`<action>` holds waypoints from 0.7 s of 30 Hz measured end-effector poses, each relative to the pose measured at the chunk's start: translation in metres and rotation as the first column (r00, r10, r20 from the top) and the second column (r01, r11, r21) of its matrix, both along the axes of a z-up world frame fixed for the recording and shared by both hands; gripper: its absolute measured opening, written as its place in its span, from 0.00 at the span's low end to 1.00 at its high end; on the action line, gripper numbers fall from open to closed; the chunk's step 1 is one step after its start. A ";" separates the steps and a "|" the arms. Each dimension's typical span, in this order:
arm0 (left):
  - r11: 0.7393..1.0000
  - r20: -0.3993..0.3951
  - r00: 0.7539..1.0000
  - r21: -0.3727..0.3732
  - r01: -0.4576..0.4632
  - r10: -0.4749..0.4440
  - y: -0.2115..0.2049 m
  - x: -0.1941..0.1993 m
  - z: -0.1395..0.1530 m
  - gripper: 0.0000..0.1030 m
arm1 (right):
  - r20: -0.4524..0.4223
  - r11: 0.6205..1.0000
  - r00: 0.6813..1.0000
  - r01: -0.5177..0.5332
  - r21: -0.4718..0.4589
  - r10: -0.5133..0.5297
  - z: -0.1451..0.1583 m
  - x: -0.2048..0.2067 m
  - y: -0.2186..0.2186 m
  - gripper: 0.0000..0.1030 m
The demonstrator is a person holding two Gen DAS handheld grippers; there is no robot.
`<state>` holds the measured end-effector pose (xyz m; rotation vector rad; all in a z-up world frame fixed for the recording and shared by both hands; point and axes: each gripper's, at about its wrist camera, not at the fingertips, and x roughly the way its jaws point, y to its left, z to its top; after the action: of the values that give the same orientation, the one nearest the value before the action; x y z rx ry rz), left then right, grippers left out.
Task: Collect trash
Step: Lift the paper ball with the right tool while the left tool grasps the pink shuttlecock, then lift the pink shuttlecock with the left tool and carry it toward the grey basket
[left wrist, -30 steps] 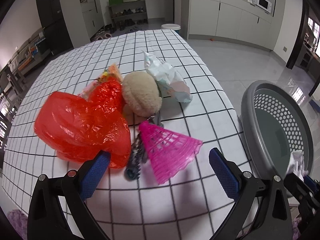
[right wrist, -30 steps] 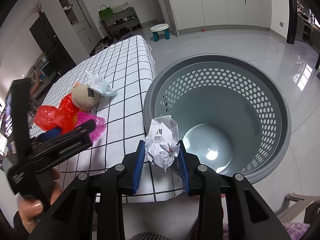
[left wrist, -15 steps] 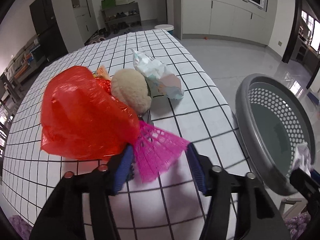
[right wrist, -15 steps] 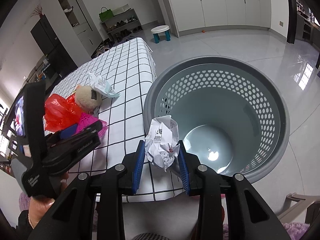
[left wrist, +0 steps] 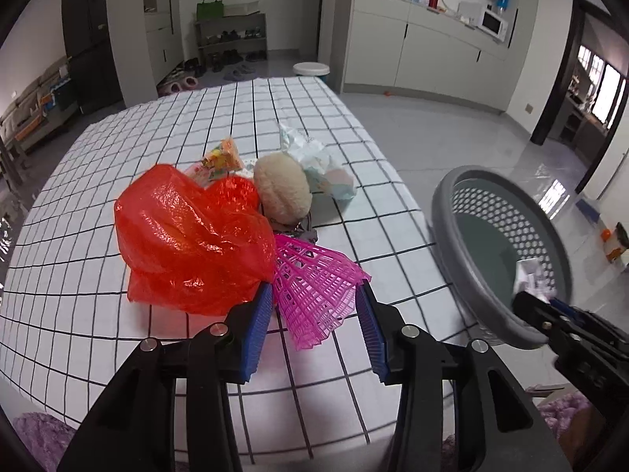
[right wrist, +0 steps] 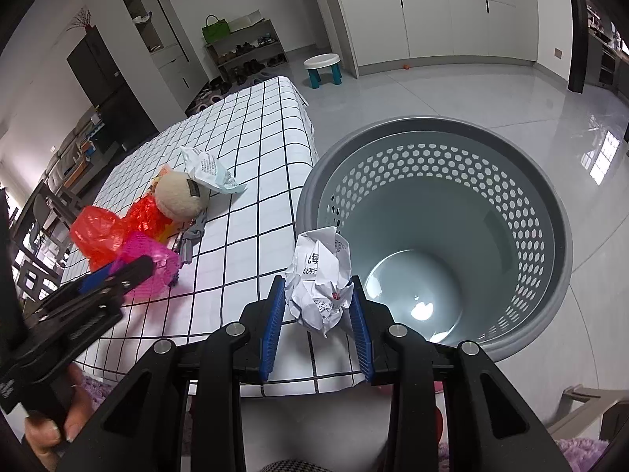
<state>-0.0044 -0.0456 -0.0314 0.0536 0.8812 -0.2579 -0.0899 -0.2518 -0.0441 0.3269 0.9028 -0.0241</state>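
My left gripper (left wrist: 314, 306) is shut on a pink plastic net (left wrist: 314, 283) and holds it just above the checked tablecloth (left wrist: 157, 126). A red plastic bag (left wrist: 192, 236) hangs against its left finger. My right gripper (right wrist: 317, 306) is shut on a crumpled white paper ball (right wrist: 320, 275) at the table's edge, beside the rim of the grey perforated bin (right wrist: 566, 236). The bin (left wrist: 452, 212) also shows at right in the left wrist view. The net (right wrist: 149, 263) and red bag (right wrist: 102, 232) show at left in the right wrist view.
On the table lie a beige fuzzy ball (left wrist: 281, 188), a white-green wrapper (left wrist: 318, 161), a colourful snack packet (left wrist: 222, 157) and a grey item (left wrist: 298, 232). A white stool (right wrist: 323, 69) stands on the floor beyond. Cabinets line the far wall.
My left gripper closed on the pink net and lifted it, and the red bag rose with it. My right gripper has stayed by the bin with the paper ball.
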 end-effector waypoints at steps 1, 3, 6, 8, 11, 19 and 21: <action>1.000 0.007 1.000 -0.006 0.002 -0.002 0.000 -0.003 0.004 0.41 | 0.000 1.000 1.000 -0.001 0.000 0.001 0.000 0.000 0.000 0.30; 1.000 0.025 1.000 -0.016 0.008 -0.008 0.002 -0.007 0.011 0.41 | 0.002 1.000 1.000 -0.002 -0.001 0.002 0.000 0.000 0.000 0.30; 0.999 0.048 0.999 -0.031 0.023 -0.022 0.002 -0.011 0.022 0.41 | 0.006 1.000 1.000 0.001 0.000 -0.001 0.001 0.000 -0.002 0.30; 0.998 0.057 0.998 -0.048 0.040 -0.038 0.002 -0.014 0.029 0.40 | 0.006 1.000 1.000 0.005 0.002 -0.005 0.001 0.000 -0.003 0.31; 0.996 0.080 0.995 -0.058 0.060 -0.055 -0.002 -0.018 0.038 0.40 | 0.008 1.000 1.000 0.008 0.005 -0.008 0.001 -0.001 -0.004 0.31; 0.997 0.107 0.992 -0.038 0.073 -0.068 -0.008 -0.015 0.039 0.40 | 0.011 1.000 1.000 0.010 0.005 -0.010 0.002 -0.003 -0.005 0.31; 0.998 0.111 0.992 -0.016 0.059 -0.057 -0.006 -0.013 0.035 0.40 | 0.013 1.000 1.000 0.013 0.009 -0.013 0.003 -0.003 -0.005 0.31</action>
<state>-0.0172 -0.0513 0.0032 0.0748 0.7672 -0.3147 -0.0928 -0.2572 -0.0412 0.3406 0.8882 -0.0300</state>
